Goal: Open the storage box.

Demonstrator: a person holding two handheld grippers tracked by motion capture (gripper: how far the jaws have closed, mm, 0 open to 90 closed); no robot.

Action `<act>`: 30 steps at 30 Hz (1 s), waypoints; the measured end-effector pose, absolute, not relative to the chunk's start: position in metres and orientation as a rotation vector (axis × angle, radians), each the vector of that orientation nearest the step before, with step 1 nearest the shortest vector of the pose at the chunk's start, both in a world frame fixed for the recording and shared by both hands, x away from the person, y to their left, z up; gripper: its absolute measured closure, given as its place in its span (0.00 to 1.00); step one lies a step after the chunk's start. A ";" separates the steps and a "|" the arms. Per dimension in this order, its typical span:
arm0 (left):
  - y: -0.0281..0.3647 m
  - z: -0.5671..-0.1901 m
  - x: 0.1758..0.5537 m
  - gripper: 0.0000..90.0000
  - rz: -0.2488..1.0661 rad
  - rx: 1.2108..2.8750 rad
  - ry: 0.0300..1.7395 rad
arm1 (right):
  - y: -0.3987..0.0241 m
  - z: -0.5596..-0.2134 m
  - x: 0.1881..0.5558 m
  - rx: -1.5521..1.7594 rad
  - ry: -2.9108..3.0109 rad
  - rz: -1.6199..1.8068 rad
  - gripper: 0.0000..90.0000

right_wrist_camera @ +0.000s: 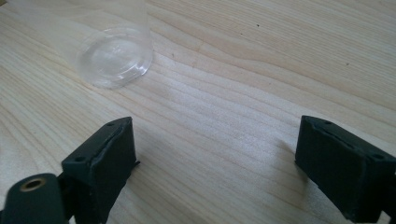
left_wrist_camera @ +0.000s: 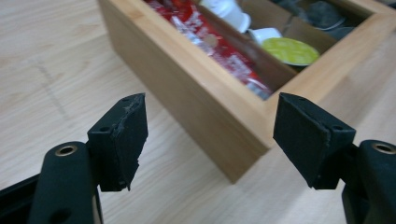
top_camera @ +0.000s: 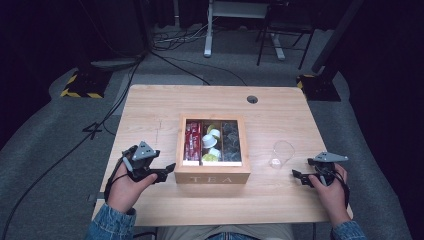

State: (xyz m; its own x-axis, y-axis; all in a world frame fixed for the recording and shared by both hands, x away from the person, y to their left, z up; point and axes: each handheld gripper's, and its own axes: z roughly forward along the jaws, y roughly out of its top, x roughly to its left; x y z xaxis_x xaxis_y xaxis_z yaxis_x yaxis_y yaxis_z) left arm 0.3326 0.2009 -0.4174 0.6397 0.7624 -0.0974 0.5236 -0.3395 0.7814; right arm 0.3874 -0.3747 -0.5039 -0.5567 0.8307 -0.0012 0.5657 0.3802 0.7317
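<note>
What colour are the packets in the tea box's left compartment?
Red, with shiny wrappers; the packets show best in the left gripper view.

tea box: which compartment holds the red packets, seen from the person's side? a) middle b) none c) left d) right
c: in the high view the red packets fill the left compartment of the tea box, with white and yellow-green pods in the middle one and dark items in the right one.

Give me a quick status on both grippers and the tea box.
Left gripper open at wooden tea box corner. Right gripper open, near clear plastic cup. Nothing blocking.
</note>
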 end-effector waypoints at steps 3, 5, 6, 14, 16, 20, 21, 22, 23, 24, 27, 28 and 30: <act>0.194 -0.420 0.332 0.28 0.326 2.027 0.967 | -0.375 -0.504 0.387 1.214 2.275 0.990 0.14; 0.189 -0.422 0.331 0.28 0.305 2.031 0.949 | -0.375 -0.504 0.387 1.214 2.275 0.990 0.14; 0.186 -0.423 0.331 0.27 0.306 2.034 0.940 | -0.375 -0.504 0.387 1.214 2.276 0.990 0.14; 0.175 -0.436 0.332 0.26 0.288 2.106 0.955 | -0.375 -0.504 0.387 1.213 2.276 0.990 0.14; 0.173 -0.439 0.332 0.27 0.292 2.131 0.957 | -0.375 -0.504 0.387 1.213 2.276 0.990 0.14; 0.170 -0.443 0.332 0.30 0.293 2.155 0.949 | -0.375 -0.504 0.387 1.214 2.275 0.991 0.14; 0.170 -0.443 0.332 0.33 0.296 2.162 0.946 | -0.375 -0.504 0.387 1.213 2.275 0.991 0.14; 0.170 -0.444 0.332 0.34 0.299 2.164 0.942 | -0.375 -0.504 0.387 1.213 2.276 0.990 0.14; 0.169 -0.445 0.332 0.36 0.307 2.176 0.936 | -0.375 -0.504 0.387 1.214 2.276 0.990 0.14; 0.169 -0.446 0.332 0.36 0.300 2.172 0.942 | -0.375 -0.504 0.387 1.213 2.275 0.991 0.14; 0.169 -0.446 0.332 0.39 0.303 2.167 0.946 | -0.375 -0.504 0.387 1.213 2.276 0.990 0.14; 0.169 -0.446 0.332 0.40 0.303 2.168 0.946 | -0.375 -0.504 0.387 1.213 2.276 0.990 0.14; 0.170 -0.445 0.331 0.41 0.306 2.177 0.947 | -0.375 -0.504 0.387 1.213 2.275 0.991 0.14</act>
